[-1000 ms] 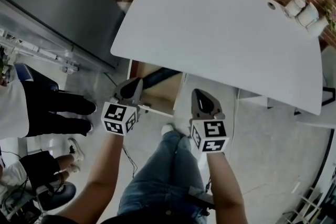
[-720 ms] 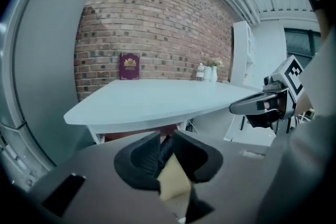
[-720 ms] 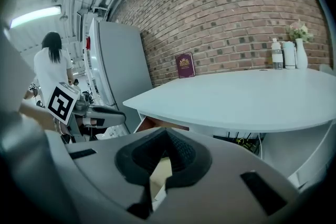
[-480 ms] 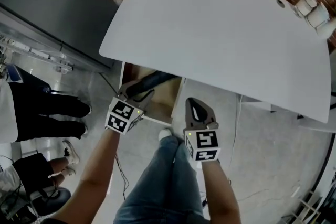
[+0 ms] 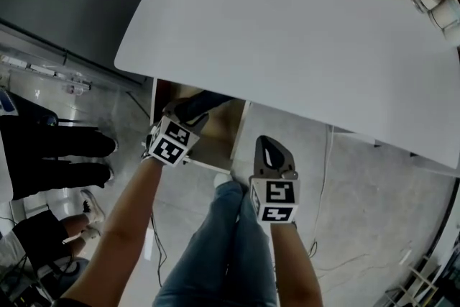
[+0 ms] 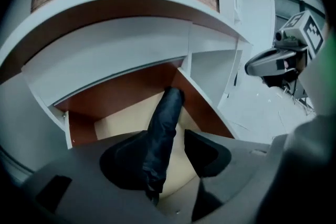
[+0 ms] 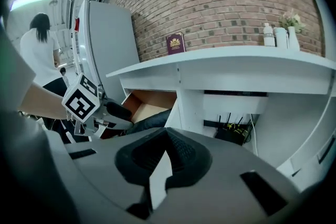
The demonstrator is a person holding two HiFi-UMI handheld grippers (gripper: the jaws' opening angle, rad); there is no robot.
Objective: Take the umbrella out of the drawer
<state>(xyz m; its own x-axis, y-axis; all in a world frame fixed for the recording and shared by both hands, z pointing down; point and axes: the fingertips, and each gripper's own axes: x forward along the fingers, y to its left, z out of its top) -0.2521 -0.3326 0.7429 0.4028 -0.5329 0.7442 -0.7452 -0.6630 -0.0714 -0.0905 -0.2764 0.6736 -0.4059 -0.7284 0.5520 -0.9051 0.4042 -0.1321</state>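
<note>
Left gripper view: the folded black umbrella lies in the open drawer, pointing to 12 o'clock. It sits between the jaws of the left gripper, which have just been opening and are not yet pressing it. The right gripper, at 2 o'clock, is closed and empty. A pinch on slack fabric could slip.

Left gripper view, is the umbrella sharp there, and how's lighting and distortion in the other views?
Left gripper view: umbrella fairly sharp, scene dim, black fisheye corners. Head view: underexposed, desk edge curved. Right gripper view: brighter, brick wall clear.
</note>
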